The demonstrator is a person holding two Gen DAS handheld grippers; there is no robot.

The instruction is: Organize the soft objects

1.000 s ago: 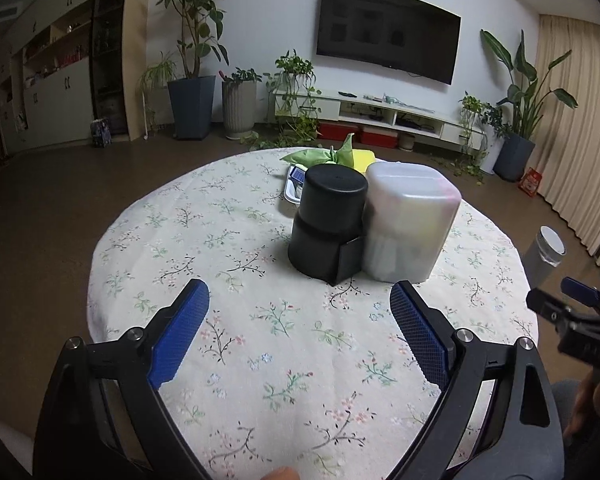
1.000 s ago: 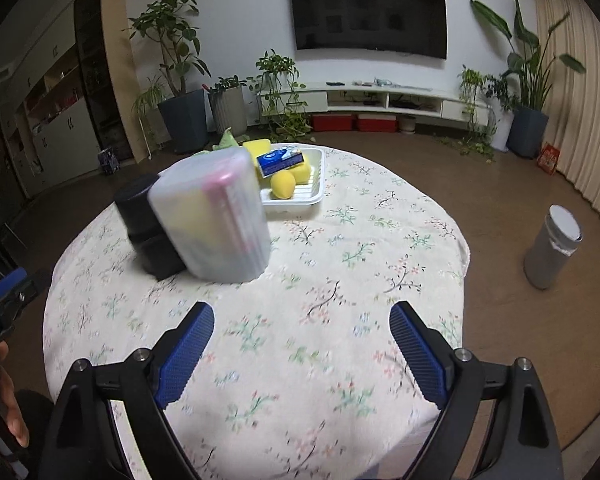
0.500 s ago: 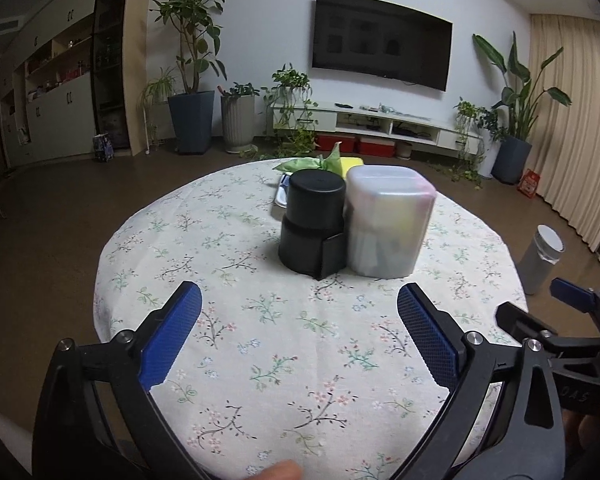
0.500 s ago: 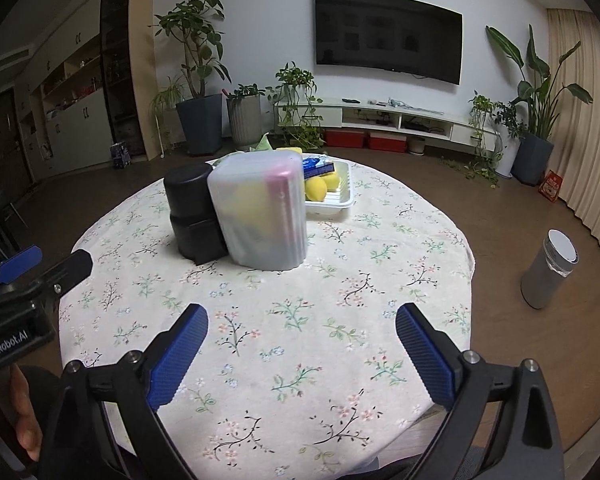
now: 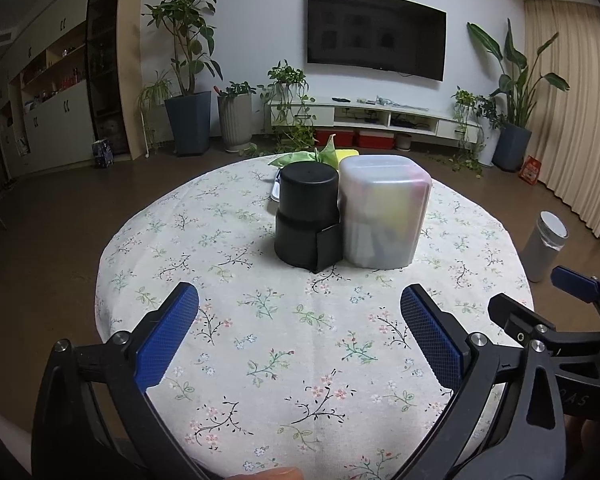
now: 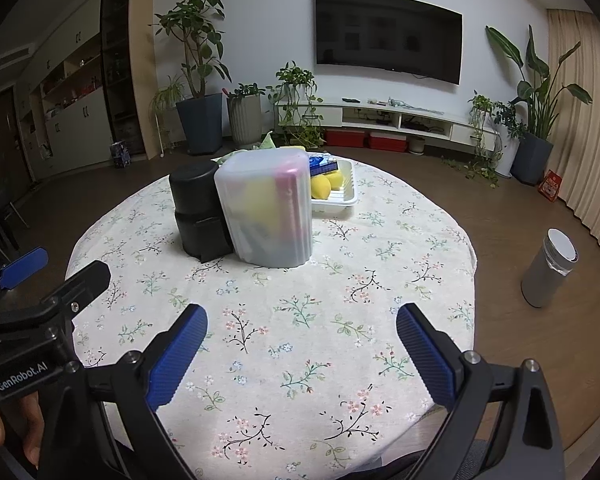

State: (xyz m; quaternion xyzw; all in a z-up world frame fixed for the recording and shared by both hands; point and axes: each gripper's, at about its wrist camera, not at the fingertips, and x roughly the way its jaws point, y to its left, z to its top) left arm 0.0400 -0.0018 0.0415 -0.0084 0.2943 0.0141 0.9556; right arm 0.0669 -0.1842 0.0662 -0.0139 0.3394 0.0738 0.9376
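The round table [image 5: 260, 360] wore a floral cloth. On it, at about twelve o'clock from the left gripper [image 5: 300, 312], stood a black cylindrical container [image 5: 306, 216], and touching its three o'clock side a frosted translucent box [image 5: 384, 212] set upside down, closed end up. Both stood upright, long axis vertical. Yellow and pink soft shapes showed dimly through the frosted wall; what they were could not be told.

From the right gripper [image 6: 300, 330] the same pair lay at about eleven o'clock, black container [image 6: 198, 208] to the nine o'clock side of the box [image 6: 268, 208]. Behind the box, toward one o'clock, a white tray [image 6: 340, 200] held yellow sponges [image 6: 324, 184] and a blue packet [image 6: 322, 165]. The two containers hid most of that tray from the left wrist view, where only a green cloth [image 5: 312, 156] and a yellow edge showed above them.

Both grippers hung over the near cloth, well apart from the containers. The left jaws had just been opening and stood wide with nothing between them. The right jaws also stood wide and empty.

On the floor at three o'clock stood a grey bin [image 6: 550, 268].
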